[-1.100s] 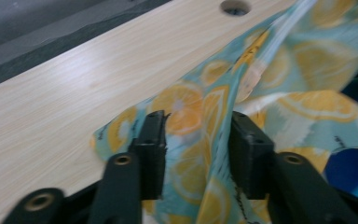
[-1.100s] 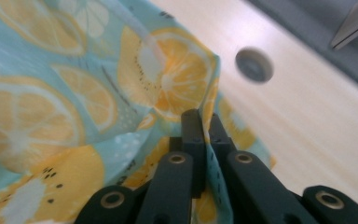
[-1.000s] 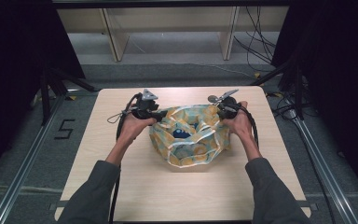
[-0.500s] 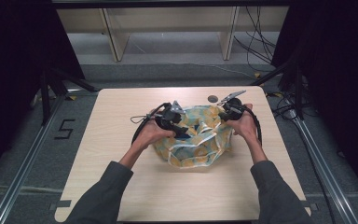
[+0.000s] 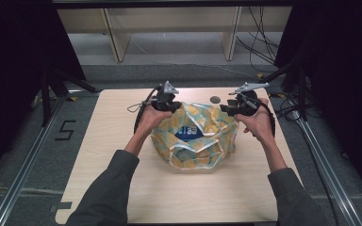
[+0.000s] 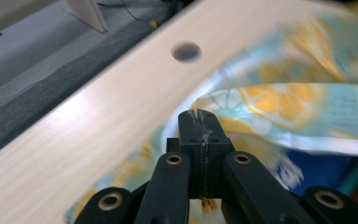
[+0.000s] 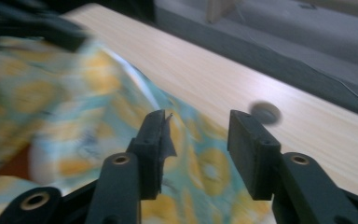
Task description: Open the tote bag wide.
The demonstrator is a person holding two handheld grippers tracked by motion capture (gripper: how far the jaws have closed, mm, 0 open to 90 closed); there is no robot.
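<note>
A crumpled plastic bag (image 5: 195, 139), pale teal printed with orange citrus slices, sits at the centre of the frame. It has a white-edged rim. Its mouth gapes upward, showing a dark blue patch inside.

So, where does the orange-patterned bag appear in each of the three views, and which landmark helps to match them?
High view: the bag lies at the table's centre, between the two grippers.
Left gripper view: its edge runs right from the shut jaws, which pinch it.
Right gripper view: it spreads across the left and under the open jaws.
Shared landmark: the dark round hole in the table, near the far edge.
</note>
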